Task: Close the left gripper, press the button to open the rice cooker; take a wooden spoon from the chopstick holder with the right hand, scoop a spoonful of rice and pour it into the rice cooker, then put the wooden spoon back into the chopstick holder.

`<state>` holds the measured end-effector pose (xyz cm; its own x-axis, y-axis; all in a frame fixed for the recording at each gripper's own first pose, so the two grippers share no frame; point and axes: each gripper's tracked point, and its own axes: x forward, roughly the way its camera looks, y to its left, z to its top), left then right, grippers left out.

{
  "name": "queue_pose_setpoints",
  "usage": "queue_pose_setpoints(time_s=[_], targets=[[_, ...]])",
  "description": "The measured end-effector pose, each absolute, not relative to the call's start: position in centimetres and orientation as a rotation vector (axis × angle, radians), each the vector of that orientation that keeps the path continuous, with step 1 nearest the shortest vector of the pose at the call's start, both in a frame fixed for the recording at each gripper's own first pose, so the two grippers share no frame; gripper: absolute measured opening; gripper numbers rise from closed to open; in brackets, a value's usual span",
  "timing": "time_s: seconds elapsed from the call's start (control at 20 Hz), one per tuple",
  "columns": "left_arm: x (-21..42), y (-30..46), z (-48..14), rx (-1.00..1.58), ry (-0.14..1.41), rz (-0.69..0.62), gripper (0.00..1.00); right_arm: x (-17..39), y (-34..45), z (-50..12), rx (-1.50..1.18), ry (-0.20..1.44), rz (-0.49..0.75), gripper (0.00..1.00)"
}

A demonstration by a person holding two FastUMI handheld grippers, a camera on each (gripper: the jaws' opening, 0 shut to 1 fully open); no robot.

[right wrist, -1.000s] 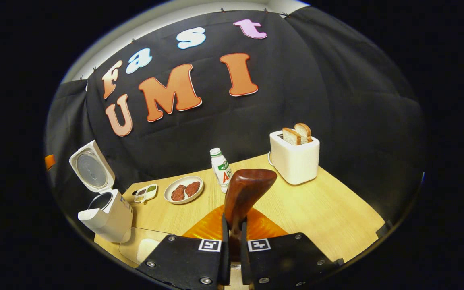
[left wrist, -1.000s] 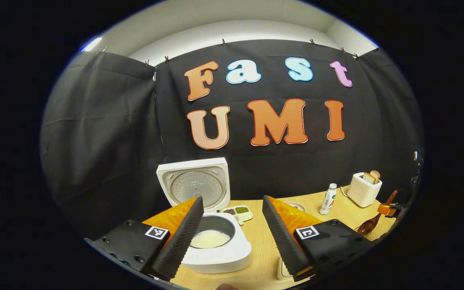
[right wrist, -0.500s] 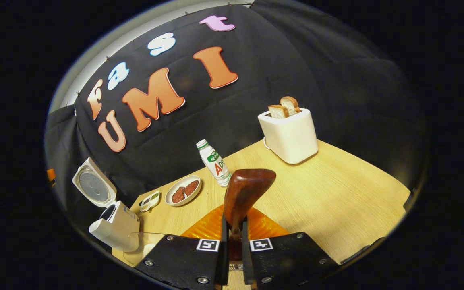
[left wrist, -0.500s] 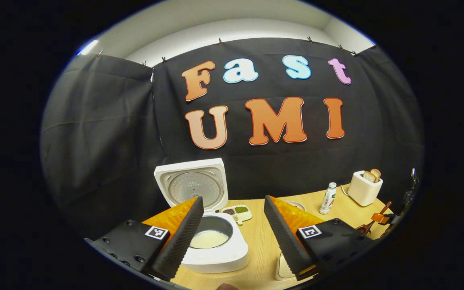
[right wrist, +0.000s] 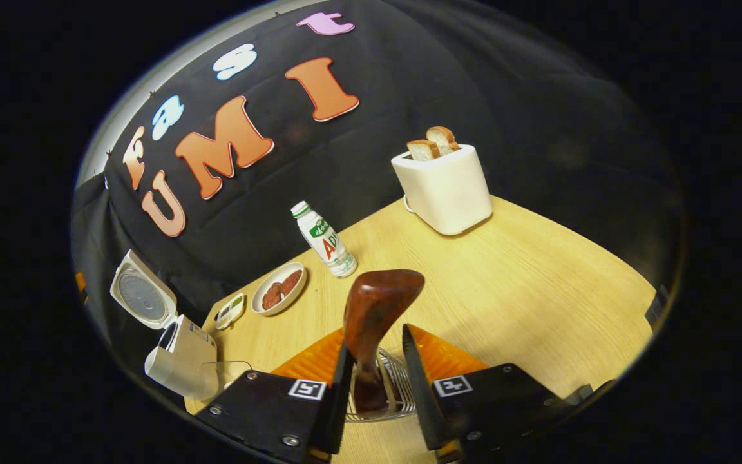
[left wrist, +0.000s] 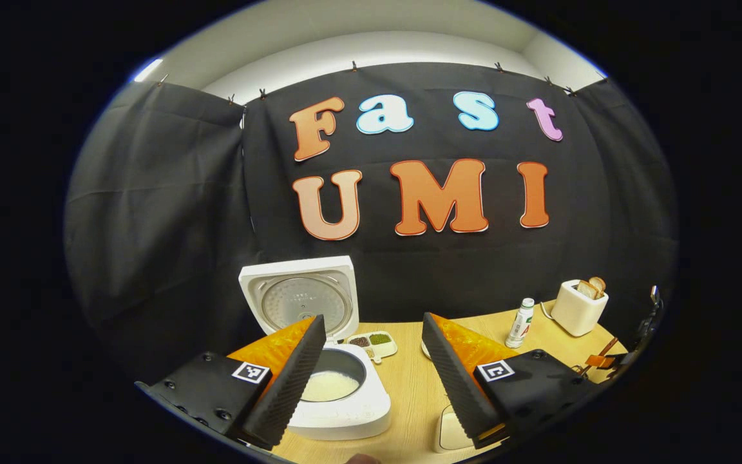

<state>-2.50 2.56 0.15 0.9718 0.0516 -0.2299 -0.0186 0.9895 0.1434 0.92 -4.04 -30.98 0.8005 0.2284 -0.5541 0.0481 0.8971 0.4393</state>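
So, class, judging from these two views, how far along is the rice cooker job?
Done: the rice cooker has its lid up, and rice lies in its pot. In hand: the wooden spoon stands in the chopstick holder, with the right gripper jaws apart around its handle. Left: probably only drawing that gripper away. The left gripper is open and holds nothing.

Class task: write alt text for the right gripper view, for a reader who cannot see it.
The right gripper, fingers parted, has a wooden spoon standing between them in a wire holder. Beyond, a table holds a toaster, bottle and open rice cooker.
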Motion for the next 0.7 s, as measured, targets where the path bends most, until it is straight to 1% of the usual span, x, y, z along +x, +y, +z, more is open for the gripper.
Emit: queue_pose_setpoints(time_s=[0.05,0.1,0.15,0.2,0.25,0.3,0.4,0.45,0.5,0.65,0.7], targets=[[-2.0,3.4,0.3,0.126,0.238,0.047,1.0,0.4,-4.5,-30.8,0.441,0.645,0.094,0.53],[-1.3,4.4,0.5,0.111,0.247,0.061,0.99,0.0,-5.0,-30.4,0.421,0.647,0.082,0.63],[-0.4,5.5,0.6,0.093,0.259,0.073,0.99,-0.6,-5.5,-29.8,0.404,0.646,0.077,0.68],[0.6,6.6,0.7,0.073,0.274,0.086,0.99,-1.3,-6.0,-29.1,0.386,0.638,0.068,0.78],[1.8,7.8,0.7,0.063,0.288,0.1,0.99,-1.8,-6.5,-28.4,0.366,0.631,0.061,0.81],[3.1,9.3,1.0,0.054,0.293,0.124,1.0,-2.4,-7.2,-27.5,0.338,0.623,0.05,0.87],[6.3,12.2,1.2,0.036,0.315,0.16,0.99,-3.1,-8.1,-24.8,0.294,0.589,0.04,0.9],[8.0,13.5,1.1,0.023,0.333,0.177,0.99,-3.2,-8.4,-23.1,0.277,0.566,0.036,0.91],[9.9,14.9,1.1,0.008,0.343,0.193,1.0,-3.4,-8.6,-21.5,0.264,0.544,0.034,0.93],[15.5,18.3,0.5,-0.025,0.388,0.232,1.0,-3.8,-8.8,-16.3,0.227,0.464,0.019,0.94],[17.3,19.3,0.1,-0.018,0.401,0.245,0.98,-3.9,-8.7,-14.7,0.217,0.437,0.015,0.94]])
